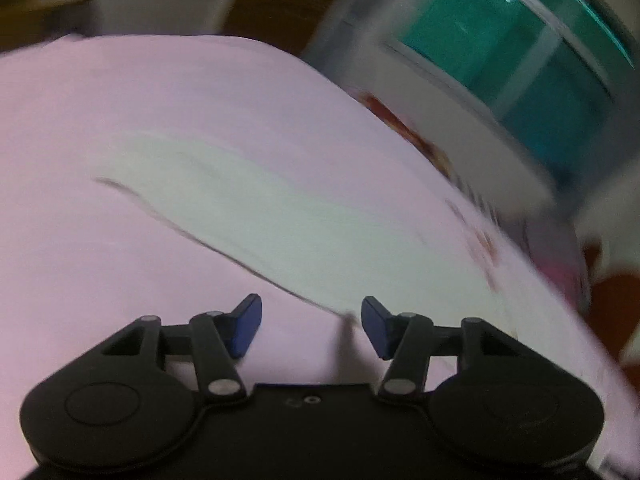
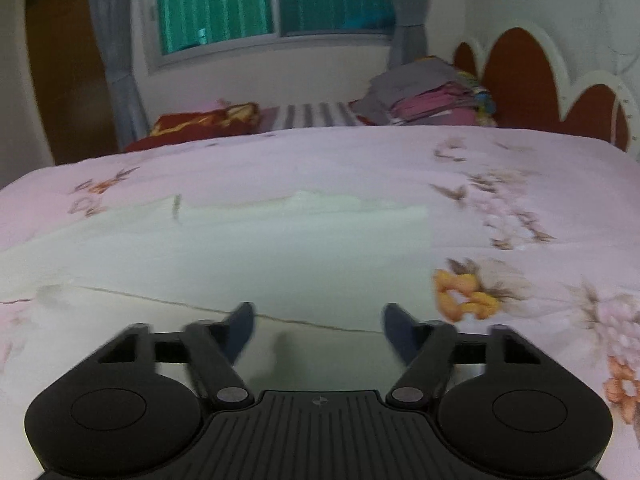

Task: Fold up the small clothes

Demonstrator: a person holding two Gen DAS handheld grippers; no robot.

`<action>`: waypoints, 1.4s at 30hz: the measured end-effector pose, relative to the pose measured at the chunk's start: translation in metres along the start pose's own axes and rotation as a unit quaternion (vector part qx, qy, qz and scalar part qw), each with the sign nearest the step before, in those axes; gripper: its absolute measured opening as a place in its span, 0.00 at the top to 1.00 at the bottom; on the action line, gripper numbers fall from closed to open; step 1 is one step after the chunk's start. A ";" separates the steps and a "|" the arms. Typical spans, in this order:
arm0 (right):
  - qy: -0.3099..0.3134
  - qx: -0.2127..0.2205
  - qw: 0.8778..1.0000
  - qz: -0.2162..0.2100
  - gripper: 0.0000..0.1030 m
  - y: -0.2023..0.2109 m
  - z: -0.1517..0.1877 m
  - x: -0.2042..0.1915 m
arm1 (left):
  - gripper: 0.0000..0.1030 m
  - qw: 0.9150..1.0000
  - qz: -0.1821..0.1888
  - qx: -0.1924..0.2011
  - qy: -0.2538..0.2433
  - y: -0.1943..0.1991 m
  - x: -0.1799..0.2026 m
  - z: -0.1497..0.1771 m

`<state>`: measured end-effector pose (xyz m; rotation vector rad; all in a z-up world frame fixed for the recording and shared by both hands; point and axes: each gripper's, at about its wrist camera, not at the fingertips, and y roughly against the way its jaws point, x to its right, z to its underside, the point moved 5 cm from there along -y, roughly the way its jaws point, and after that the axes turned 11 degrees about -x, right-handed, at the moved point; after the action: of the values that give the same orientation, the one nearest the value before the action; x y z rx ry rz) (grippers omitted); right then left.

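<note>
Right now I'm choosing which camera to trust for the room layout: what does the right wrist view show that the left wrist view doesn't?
Only the right wrist view: a stack of folded clothes, a red pillow and the scalloped headboard.
Only the left wrist view: nothing extra; it is tilted and blurred.
Both: the pale garment on the pink bedsheet, the green window, and an open, empty gripper: right gripper, left gripper.

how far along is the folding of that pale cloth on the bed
Done: the pale garment lies spread flat on the floral bedsheet, one edge forming a straight line near the grippers. A stack of folded clothes sits by the headboard.
In hand: nothing; the left gripper and right gripper are both open above the cloth.
Left: how many folds it already has is unclear, so further folds may remain.
</note>
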<state>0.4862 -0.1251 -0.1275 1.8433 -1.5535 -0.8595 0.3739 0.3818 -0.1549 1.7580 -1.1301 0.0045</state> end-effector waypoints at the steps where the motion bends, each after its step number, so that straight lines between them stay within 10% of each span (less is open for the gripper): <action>1: 0.001 -0.002 1.000 -0.001 0.38 -0.002 -0.001 -0.004 | 0.48 1.000 0.006 0.009 0.026 0.002 -0.012 -0.007; 8: -0.024 -0.007 1.000 -0.006 0.38 -0.009 -0.011 -0.018 | 0.63 0.988 0.046 0.056 0.139 -0.016 -0.054 -0.050; 11: -0.029 -0.008 1.000 -0.004 0.38 -0.009 -0.013 -0.018 | 0.97 0.980 0.053 0.059 0.183 -0.028 -0.061 -0.061; 14: -0.027 -0.007 1.000 0.001 0.38 -0.007 -0.015 -0.015 | 0.97 0.974 0.089 0.103 0.182 -0.020 -0.058 -0.071; 18: -0.033 -0.008 0.999 0.009 0.38 -0.005 -0.013 -0.006 | 0.96 0.981 0.036 0.051 0.186 -0.044 -0.054 -0.073; 30: -0.091 0.004 0.996 0.013 0.38 0.001 -0.015 0.032 | 0.97 0.993 0.116 0.020 -0.004 -0.072 0.123 -0.070; 42: -0.129 0.019 0.991 0.001 0.38 0.020 -0.013 0.071 | 0.97 0.956 0.199 -0.084 -0.198 -0.122 0.315 0.040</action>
<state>0.4923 -0.1977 -0.1111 1.8135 -1.7375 -1.1108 0.6165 0.1460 -0.1148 1.3866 -1.7121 -0.2023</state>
